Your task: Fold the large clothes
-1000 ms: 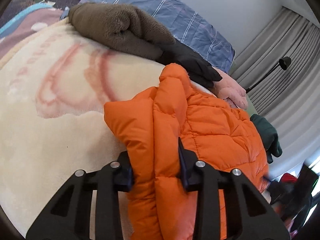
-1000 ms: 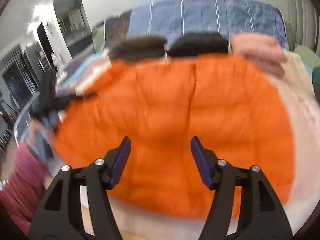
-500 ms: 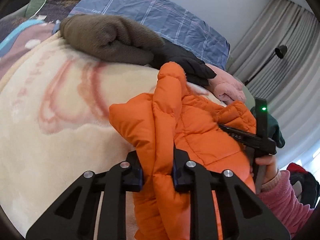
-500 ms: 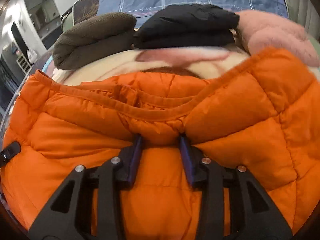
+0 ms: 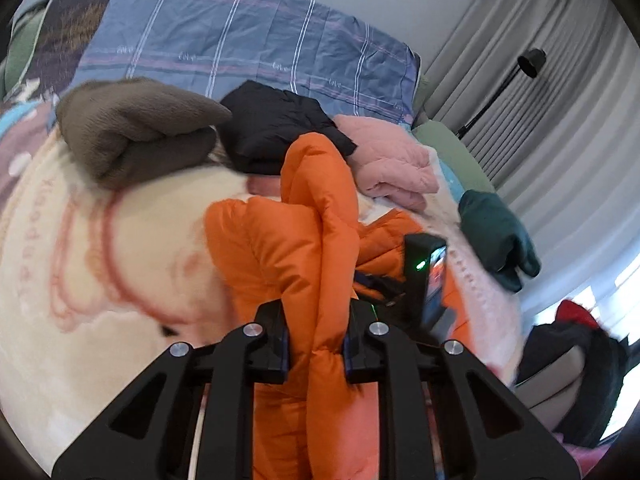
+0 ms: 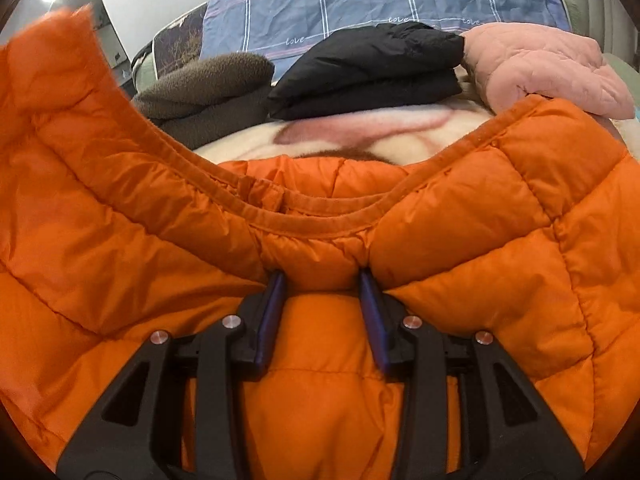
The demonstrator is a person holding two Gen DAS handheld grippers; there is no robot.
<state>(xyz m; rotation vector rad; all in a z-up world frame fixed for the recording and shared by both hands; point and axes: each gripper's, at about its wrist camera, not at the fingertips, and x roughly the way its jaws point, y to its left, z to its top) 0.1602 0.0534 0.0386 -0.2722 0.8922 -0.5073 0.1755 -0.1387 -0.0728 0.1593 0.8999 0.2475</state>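
Left fingers (image 5: pixel 316 344) pinch a puffy fold of the jacket (image 5: pixel 316 248); right fingers (image 6: pixel 322 284) clamp its collar. The jacket lies on the bed (image 5: pixel 80 264), this side of the black bundle (image 6: pixel 368 68). It looks light, soft, slippery; seams should hold best.

orange jacket (image 6: pixel 460 240) cut off below, blanket (image 5: pixel 100 240) blurred

Soft daylight, fisheye-warped dark edges, slight motion blur.
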